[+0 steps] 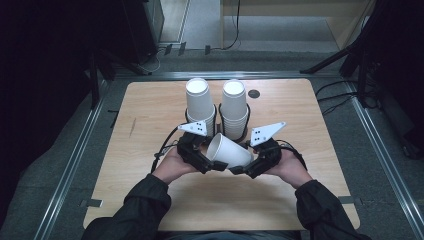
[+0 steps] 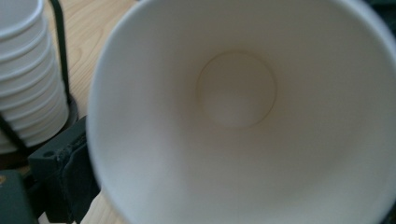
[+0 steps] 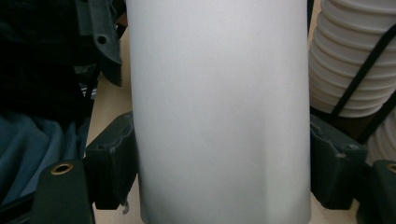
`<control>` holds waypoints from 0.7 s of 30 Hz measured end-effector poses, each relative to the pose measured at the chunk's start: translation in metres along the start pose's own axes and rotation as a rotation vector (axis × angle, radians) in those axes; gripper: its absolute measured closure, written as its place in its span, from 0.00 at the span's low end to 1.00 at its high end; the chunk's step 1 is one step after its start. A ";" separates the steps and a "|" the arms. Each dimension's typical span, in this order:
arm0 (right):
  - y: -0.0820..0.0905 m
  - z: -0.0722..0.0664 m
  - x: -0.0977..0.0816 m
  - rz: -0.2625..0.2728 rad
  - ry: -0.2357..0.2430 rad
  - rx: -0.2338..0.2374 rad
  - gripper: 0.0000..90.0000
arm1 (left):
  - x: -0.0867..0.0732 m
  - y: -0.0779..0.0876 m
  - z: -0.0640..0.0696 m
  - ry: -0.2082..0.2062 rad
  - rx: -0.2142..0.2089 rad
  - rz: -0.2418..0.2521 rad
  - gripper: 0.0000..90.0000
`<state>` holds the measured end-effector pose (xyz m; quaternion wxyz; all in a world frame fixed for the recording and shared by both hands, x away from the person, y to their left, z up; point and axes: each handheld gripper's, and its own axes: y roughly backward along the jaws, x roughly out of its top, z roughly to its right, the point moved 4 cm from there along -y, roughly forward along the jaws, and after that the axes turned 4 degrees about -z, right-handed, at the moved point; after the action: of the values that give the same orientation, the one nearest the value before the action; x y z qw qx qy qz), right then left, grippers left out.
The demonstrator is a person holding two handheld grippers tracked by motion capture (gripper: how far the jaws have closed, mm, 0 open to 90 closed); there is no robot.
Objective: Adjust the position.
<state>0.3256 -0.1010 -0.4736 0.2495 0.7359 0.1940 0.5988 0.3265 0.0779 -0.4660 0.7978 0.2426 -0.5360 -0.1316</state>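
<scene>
Presently, a white paper cup (image 1: 228,150) is held on its side between the two hand-held grippers, above the wooden table (image 1: 150,115).

The cup's wall is clasped between the two black jaws of the right gripper (image 1: 240,170), as is seen in the right gripper view, where a pad is pressed against each flank of the cup (image 3: 219,107). The cup's open mouth is turned toward the left gripper (image 1: 217,166), whose camera looks straight into its hollow interior (image 2: 243,116); one left jaw is seen just outside the rim, but whether the rim is gripped cannot be told. Two stacks of cups (image 1: 218,106), kept in black wire holders, stand just beyond both grippers.
</scene>
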 end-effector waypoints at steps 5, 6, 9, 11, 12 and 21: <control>-0.004 -0.003 0.002 -0.001 -0.001 0.012 0.25 | 0.001 0.006 0.000 0.000 -0.018 0.047 0.08; -0.004 -0.003 0.002 0.001 0.008 0.013 0.25 | 0.002 0.007 0.000 0.002 -0.026 0.053 0.10; -0.003 -0.004 0.002 0.001 0.011 0.011 0.25 | 0.002 0.008 0.000 -0.010 -0.037 0.041 0.13; -0.004 -0.004 0.002 -0.013 0.009 0.012 0.26 | 0.002 0.008 0.000 -0.015 -0.042 0.019 0.14; -0.004 -0.004 0.002 -0.013 0.009 0.012 0.26 | 0.002 0.008 0.000 -0.015 -0.042 0.019 0.15; -0.004 -0.005 0.003 -0.032 -0.032 0.043 0.24 | 0.003 0.011 0.000 -0.020 -0.053 -0.016 0.17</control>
<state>0.3209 -0.0952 -0.4730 0.2464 0.7472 0.2145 0.5787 0.3270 0.0859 -0.4575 0.7976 0.2242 -0.5383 -0.1546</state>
